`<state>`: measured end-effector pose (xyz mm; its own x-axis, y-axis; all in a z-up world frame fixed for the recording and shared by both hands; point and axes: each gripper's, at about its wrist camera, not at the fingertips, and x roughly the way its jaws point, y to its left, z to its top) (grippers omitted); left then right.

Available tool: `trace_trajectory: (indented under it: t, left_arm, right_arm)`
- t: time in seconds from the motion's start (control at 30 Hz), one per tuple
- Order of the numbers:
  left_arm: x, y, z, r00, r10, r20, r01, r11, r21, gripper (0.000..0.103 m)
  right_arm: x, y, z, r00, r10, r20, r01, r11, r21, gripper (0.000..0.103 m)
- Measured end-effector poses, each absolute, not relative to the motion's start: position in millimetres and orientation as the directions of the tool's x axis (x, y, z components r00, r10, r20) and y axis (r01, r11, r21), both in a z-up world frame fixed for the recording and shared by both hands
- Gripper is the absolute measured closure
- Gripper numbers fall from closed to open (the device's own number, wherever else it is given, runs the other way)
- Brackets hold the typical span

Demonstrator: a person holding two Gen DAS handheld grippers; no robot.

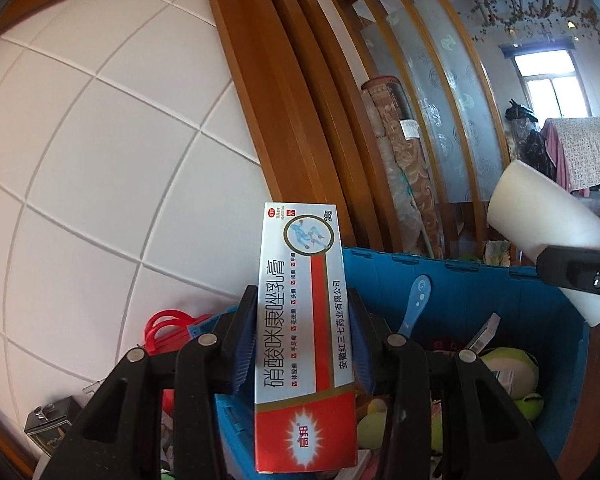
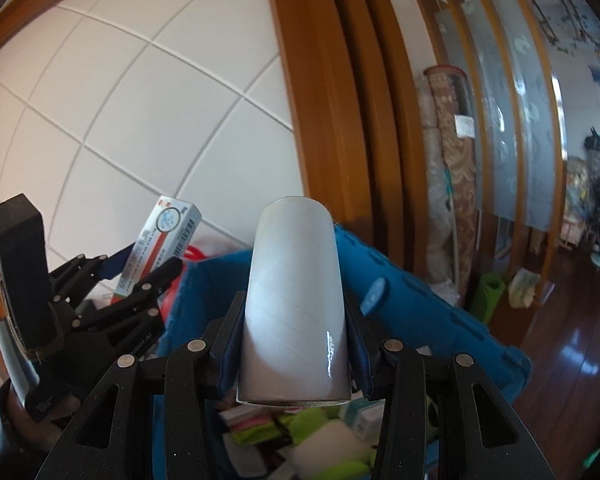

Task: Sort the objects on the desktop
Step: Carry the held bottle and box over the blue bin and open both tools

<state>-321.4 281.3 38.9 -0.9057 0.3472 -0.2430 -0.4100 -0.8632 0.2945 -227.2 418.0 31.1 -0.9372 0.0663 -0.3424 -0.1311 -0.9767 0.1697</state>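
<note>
Both tongs point nearly level above the blue bin: left tongs grip an ointment box, right tongs a white tube at 3 o'clock; the bin holds tennis balls.

Box left of tube, above bin

The box is a long, narrow carton, white with a red stripe, a red lower end bearing a white starburst, Chinese lettering and a ringed figure near its top. It stands nearly upright at the lower centre of the left wrist view, clamped by its long sides, and appears small and tilted at centre left of the right wrist view. The tube is a plain glossy white cylinder, upright at the centre, gripped on both sides.
</note>
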Motion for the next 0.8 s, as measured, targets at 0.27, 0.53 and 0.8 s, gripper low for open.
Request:
trace_trajectory:
  t: [0.27,0.53,0.8]
  left_arm:
    - [-331.2,317.3,36.3,-0.921,0.274,-0.278,-0.36,-0.87,0.337,0.025]
    - [-317.9,295.0,51.6,-0.957,0.202,-0.21,-0.263,-0.91,0.321,0.008]
    - [-292.7,255.5,46.8,-0.971,0.156,-0.18,-0.203,-0.937,0.283,0.007]
  right_arm:
    - [-259.2,472.2,22.8,-0.913,0.062,-0.403,-0.166,-0.96,0.227,0.029]
    - [-246.2,482.3,39.7,-0.947,0.042,-0.319,-0.134,-0.953,0.27,0.015]
    - [-219.6,460.0,37.7,-0.96,-0.027,-0.279,-0.058,-0.955,0.29,0.007]
